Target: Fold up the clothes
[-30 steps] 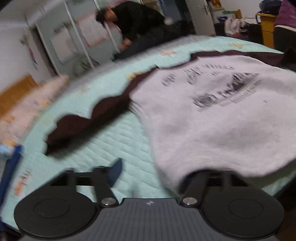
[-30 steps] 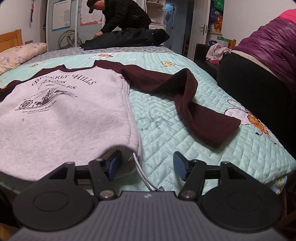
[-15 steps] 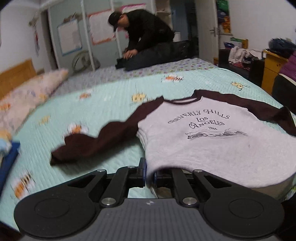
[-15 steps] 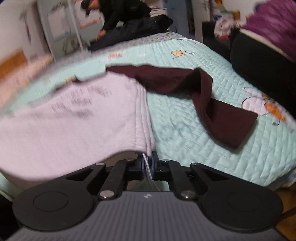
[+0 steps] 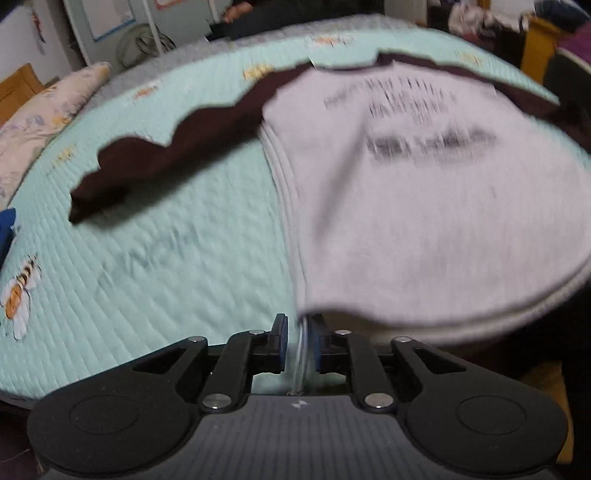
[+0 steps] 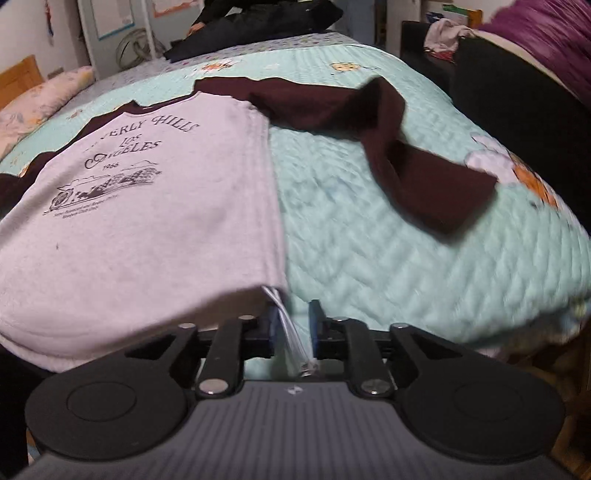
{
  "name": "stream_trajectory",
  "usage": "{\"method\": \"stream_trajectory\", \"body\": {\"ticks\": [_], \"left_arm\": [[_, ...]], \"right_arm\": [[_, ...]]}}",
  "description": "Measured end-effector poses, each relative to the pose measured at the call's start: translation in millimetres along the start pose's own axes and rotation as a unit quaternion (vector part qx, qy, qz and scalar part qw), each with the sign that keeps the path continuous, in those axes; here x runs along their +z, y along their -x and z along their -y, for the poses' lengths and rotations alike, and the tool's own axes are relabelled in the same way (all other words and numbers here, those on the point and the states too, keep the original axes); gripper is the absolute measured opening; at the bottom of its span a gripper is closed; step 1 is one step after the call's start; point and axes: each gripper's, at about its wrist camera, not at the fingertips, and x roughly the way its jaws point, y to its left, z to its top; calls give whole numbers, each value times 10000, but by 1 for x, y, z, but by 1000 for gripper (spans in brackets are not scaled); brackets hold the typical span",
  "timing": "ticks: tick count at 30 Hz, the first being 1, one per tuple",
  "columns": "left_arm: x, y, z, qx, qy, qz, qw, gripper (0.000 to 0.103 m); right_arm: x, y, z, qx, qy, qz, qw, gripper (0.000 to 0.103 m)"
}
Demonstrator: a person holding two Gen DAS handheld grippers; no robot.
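A grey sweatshirt (image 5: 406,192) with dark maroon sleeves and a black "Beverly Hills Los Angeles" print lies front up on a mint quilted bed; it also shows in the right wrist view (image 6: 140,206). My left gripper (image 5: 299,338) is shut on the hem's left corner, lifted off the quilt. My right gripper (image 6: 293,325) is shut on the hem's right corner, also lifted. The left sleeve (image 5: 162,158) and the right sleeve (image 6: 399,155) lie spread out on the quilt.
The mint quilt (image 5: 166,266) covers the bed. A pillow (image 5: 40,114) lies at the far left. A person in black (image 6: 258,22) bends over dark cloth at the far end. A dark chair with a purple jacket (image 6: 524,66) stands right of the bed.
Both grippers closed on the hem corners about half a second ago and have since lifted the hem and moved it forward over the bed. Both views are motion-blurred.
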Motion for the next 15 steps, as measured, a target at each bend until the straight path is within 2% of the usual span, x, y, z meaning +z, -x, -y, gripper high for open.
{"method": "stream_trajectory", "body": {"ticks": [1, 3, 7, 9, 12, 15], "left_arm": [[-6, -3, 2, -15, -31, -66, 10000, 27], [-10, 3, -3, -6, 32, -11, 10000, 41], [-11, 14, -18, -69, 372, 204, 9991, 52], [-12, 25, -24, -79, 566, 449, 9974, 76], [-13, 40, -27, -52, 732, 832, 9938, 95], [-5, 55, -25, -91, 805, 1225, 9892, 96]], "right_arm": [[-2, 2, 3, 7, -28, 30, 10000, 22], [-3, 6, 8, -17, -44, 60, 10000, 27], [-1, 14, 17, -22, -254, 59, 9997, 33], [0, 20, 23, 2, -436, 110, 9990, 34], [2, 30, 24, 53, -595, 257, 9979, 35], [11, 43, 27, 349, -957, 456, 9937, 43]]}}
